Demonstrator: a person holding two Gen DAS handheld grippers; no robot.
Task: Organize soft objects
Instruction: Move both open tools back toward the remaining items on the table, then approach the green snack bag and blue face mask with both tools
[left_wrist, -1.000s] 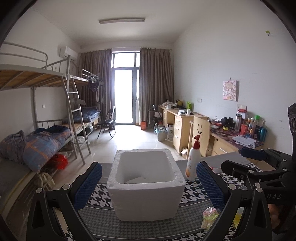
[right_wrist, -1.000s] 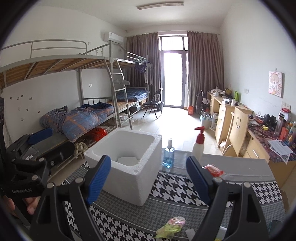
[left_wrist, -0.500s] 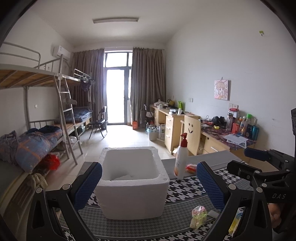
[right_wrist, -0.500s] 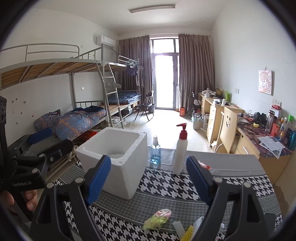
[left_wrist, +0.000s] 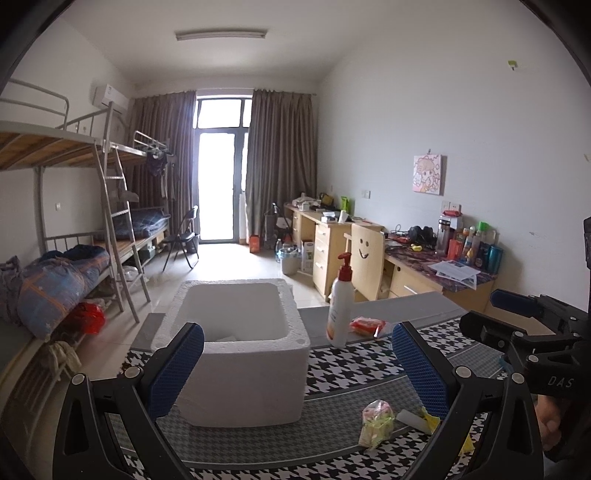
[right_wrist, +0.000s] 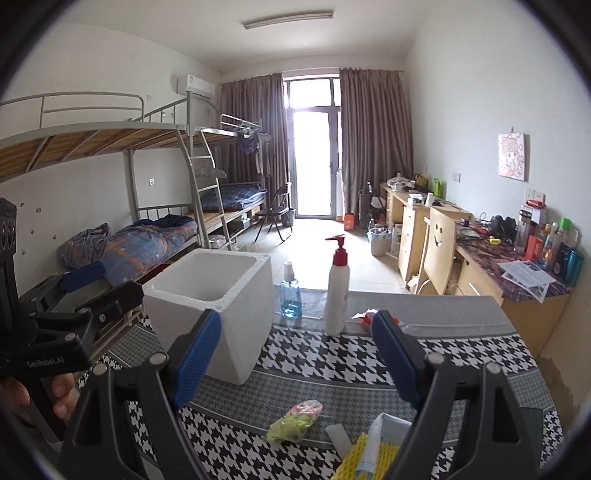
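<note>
- Though small and crinkly, pink-and-green packet (right_wrist: 295, 421) likely featherlight and squashy; lies flat on houndstooth table mat (right_wrist: 332, 356), near front edge, in front of white foam box (right_wrist: 212, 295) and well apart from it.
- Best taken across narrow middle with a gentle pinch; glossy wrap probably slippery, so full pad contact wanted rather than tips alone.
- Just beside, yellow sponge (right_wrist: 369, 456) with a pale tube or sachet lying over it; soft and springy by the look, easy to squeeze, edges partly hidden behind right finger.
- Further back, red packet (left_wrist: 367, 326) beside pump bottle (left_wrist: 340, 302); limp too, at a guess.
- Foam box open-topped, light but brittle; probable destination, not to be knocked.
- Right gripper (right_wrist: 295, 360) held level above mat, jaws spread wide, nothing between blue pads (right_wrist: 195, 354); packet slightly below and ahead.
- Left gripper (left_wrist: 297, 371) likewise wide apart and empty, aimed at box wall, raised off table.
- Tilting down and forward needed before any closing.
</note>
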